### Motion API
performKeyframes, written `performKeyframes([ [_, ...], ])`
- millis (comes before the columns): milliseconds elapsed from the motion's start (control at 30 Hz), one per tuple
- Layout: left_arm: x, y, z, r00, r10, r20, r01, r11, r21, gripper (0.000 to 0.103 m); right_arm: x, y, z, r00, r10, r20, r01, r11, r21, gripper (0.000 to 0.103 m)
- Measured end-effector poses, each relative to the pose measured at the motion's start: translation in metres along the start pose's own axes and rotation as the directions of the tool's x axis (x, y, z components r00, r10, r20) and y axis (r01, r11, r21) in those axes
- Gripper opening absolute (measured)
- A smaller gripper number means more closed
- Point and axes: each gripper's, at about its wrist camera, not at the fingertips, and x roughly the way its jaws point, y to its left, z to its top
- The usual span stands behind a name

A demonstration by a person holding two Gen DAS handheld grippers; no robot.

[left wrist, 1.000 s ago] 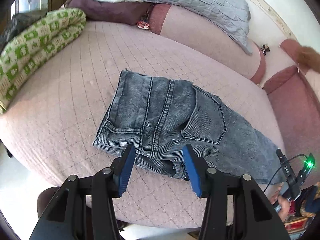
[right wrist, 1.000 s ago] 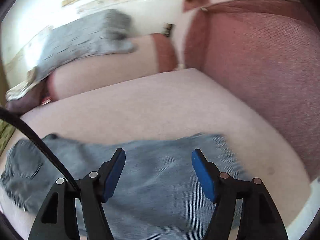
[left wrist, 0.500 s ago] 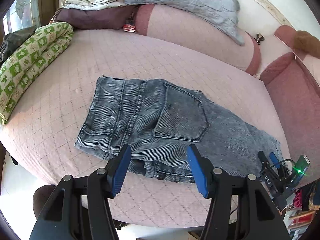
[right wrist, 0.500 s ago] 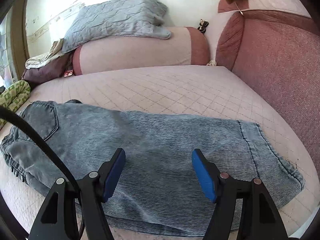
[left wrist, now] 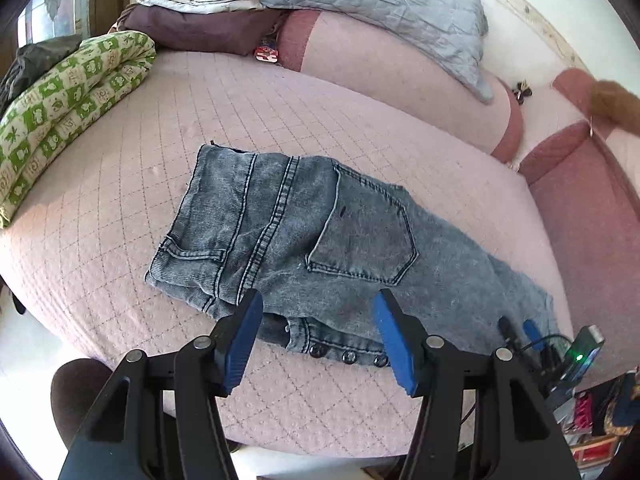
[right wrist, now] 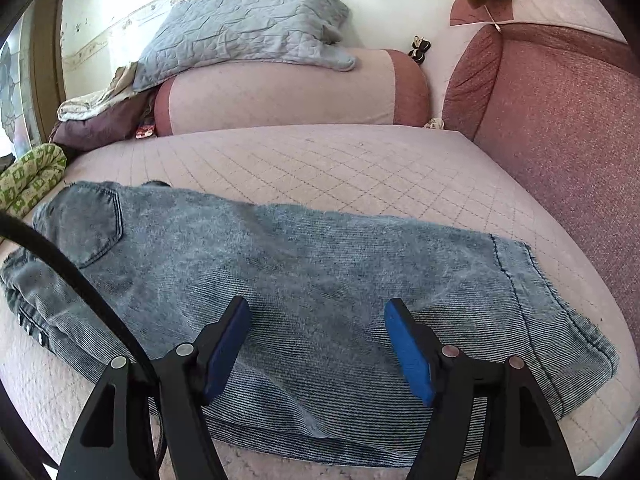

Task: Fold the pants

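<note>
Grey-blue jeans (left wrist: 304,236) lie flat on the pink quilted bed (left wrist: 200,112), folded lengthwise, waist to the left and leg hems to the right. My left gripper (left wrist: 318,316) is open and empty, above the waistband's button edge. My right gripper (right wrist: 318,322) is open and empty, above the legs (right wrist: 320,272), left of the hem (right wrist: 552,304). The right gripper's tips (left wrist: 520,328) show at the lower right of the left wrist view.
A green patterned blanket (left wrist: 68,96) lies on the bed's left side. A pink bolster (right wrist: 280,92) with a grey quilted pillow (right wrist: 244,28) runs along the back. A dark red cushion (right wrist: 560,120) stands at the right. Folded clothes (left wrist: 200,20) are stacked at the back left.
Both views steadied after a swing. The left gripper moved slightly closer to the waistband. The right gripper came lower and closer over the legs. The jeans did not move.
</note>
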Motion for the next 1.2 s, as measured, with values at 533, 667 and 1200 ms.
performKeyframes([
  [533,0.005,0.106,-0.003,0.998,-0.008,0.067,0.023,0.973,-0.23,0.064,-0.02,0.071,0.087,0.938,0.322,-0.13,-0.344,0.909,-0.234,0.076],
  [667,0.027,0.12,-0.002,0.998,-0.034,0.05,0.047,0.962,-0.269,0.064,0.0,0.119,0.125,0.856,0.463,-0.229,-0.507,0.839,-0.197,0.076],
  [1200,0.089,0.154,0.003,0.99,-0.083,0.113,0.116,0.939,-0.325,0.075,0.133,0.418,0.163,0.668,0.389,-0.634,-0.68,0.665,-0.309,0.079],
])
